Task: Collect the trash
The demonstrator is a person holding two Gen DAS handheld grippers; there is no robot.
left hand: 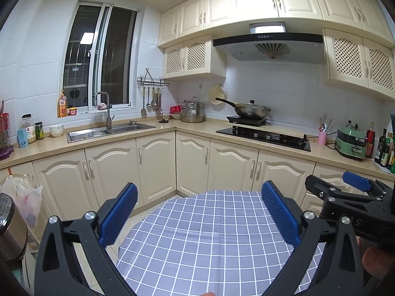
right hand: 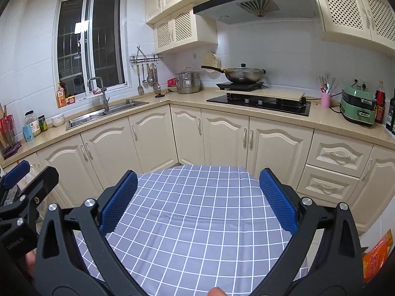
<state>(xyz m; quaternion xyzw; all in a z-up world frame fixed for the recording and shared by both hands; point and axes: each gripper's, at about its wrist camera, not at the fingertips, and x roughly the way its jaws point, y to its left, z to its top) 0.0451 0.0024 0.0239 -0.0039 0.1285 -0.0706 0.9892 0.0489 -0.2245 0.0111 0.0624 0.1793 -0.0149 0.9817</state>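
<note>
I have both claws spread wide and holding nothing: left claw (left hand: 199, 212) and right claw (right hand: 197, 198) hover over the checked cloth (left hand: 209, 234). An orange packet (right hand: 376, 254) lies far right.

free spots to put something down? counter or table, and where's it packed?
Widest bare patch: the checked tablecloth, empty between both open grippers, left gripper, right gripper. Bare counter between sink and steamer pot, and between hob and pink cup. Crowded: jars left of the sink, bottles beside the green cooker.
</note>
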